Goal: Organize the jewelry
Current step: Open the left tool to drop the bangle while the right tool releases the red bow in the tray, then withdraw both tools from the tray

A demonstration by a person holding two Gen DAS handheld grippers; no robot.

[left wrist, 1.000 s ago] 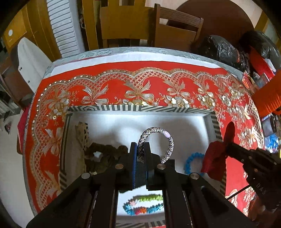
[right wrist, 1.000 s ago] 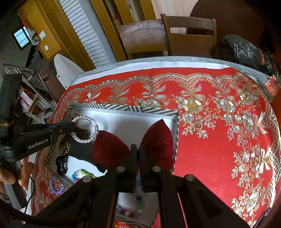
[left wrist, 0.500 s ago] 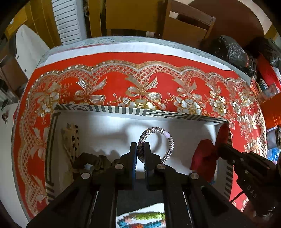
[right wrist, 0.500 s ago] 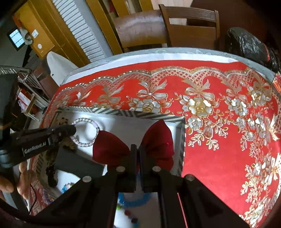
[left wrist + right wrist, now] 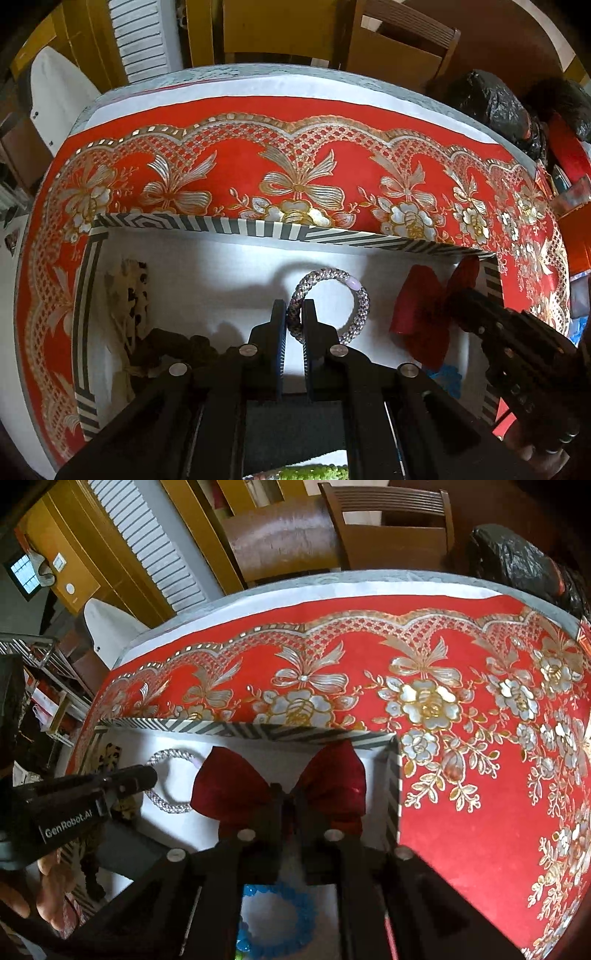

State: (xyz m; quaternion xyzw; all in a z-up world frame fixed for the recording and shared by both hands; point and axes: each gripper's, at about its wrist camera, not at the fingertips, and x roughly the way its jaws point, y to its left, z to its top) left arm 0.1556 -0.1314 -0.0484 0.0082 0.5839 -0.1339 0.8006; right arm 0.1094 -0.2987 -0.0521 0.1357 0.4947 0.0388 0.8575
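My left gripper (image 5: 294, 318) is shut on a silver braided bracelet (image 5: 357, 296) with a pink bead, held over the white inside of a striped-rim box (image 5: 258, 227). It also shows in the right wrist view (image 5: 166, 801), where the left gripper (image 5: 146, 775) comes in from the left. My right gripper (image 5: 290, 801) is shut on a dark red bow (image 5: 229, 786), held over the box's far right corner. The bow (image 5: 417, 314) and right gripper (image 5: 465, 299) show at the right of the left wrist view.
Inside the box lie a leopard-print hair tie (image 5: 129, 291), a dark scrunchie (image 5: 173, 347), a blue bead bracelet (image 5: 280, 923) and a green beaded piece (image 5: 314, 472). The box sits on a red and gold tablecloth (image 5: 461, 782). Wooden chairs (image 5: 388, 524) stand behind the table.
Both grippers have moved forward and down toward the far side of the box. The bow and the silver bracelet stay held.
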